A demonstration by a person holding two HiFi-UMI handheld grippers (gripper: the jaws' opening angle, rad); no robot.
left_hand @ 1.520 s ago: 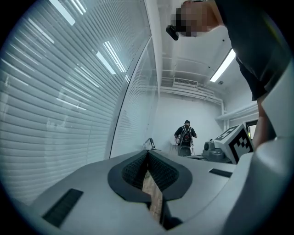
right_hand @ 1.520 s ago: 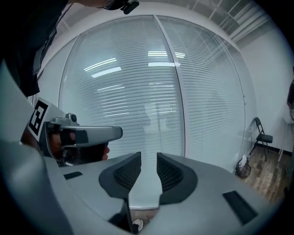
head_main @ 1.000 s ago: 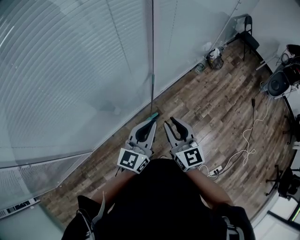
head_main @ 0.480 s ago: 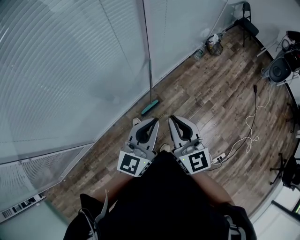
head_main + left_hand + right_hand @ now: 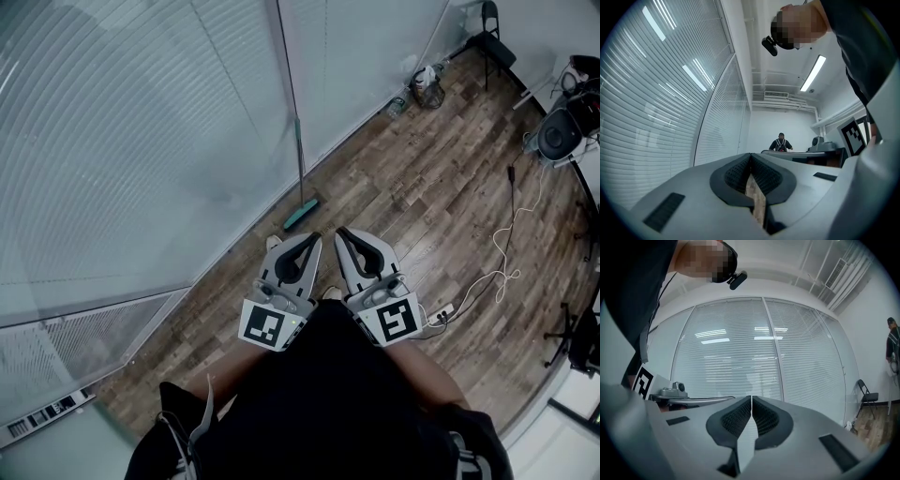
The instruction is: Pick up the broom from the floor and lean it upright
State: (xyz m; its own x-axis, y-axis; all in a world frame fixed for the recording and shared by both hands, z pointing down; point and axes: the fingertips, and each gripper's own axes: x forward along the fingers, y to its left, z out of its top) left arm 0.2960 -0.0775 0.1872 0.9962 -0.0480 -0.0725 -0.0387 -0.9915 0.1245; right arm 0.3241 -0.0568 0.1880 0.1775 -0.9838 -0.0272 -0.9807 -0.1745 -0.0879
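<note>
Steep downward look at a wood-plank floor (image 5: pixel 422 206) running beside a glass wall (image 5: pixel 141 141) with closed slatted blinds.

Against that wall, a broom (image 5: pixel 301 215) leaning upright: teal head down on the floor near the wall's base, thin handle rising alongside a vertical frame post. Touched by neither tool, near and just ahead of both.

At lower centre, two grey hand-held tools side by side, pointing level toward the broom, just beside each other but apart.

First the left tool (image 5: pixel 311 238): jaws pressed together, pinching nothing. In the left gripper view, ribbed pads of the left tool (image 5: pixel 751 158) meeting at the tip, a sliver of floor planks showing below them, a distant person (image 5: pixel 781 142) standing far across the room.

Then the right tool (image 5: pixel 340 232): jaws likewise pressed together and empty. In the right gripper view, the right tool (image 5: pixel 751 399) closed to a hairline, blinds beyond.

Below the tools, the dark-clothed torso (image 5: pixel 328 403) of the person holding them.

Further off on the floor: a loose white cable (image 5: pixel 506 267), a power strip (image 5: pixel 437 317), a folding chair (image 5: pixel 494 42) and a small bin (image 5: pixel 429 89) by the wall.
</note>
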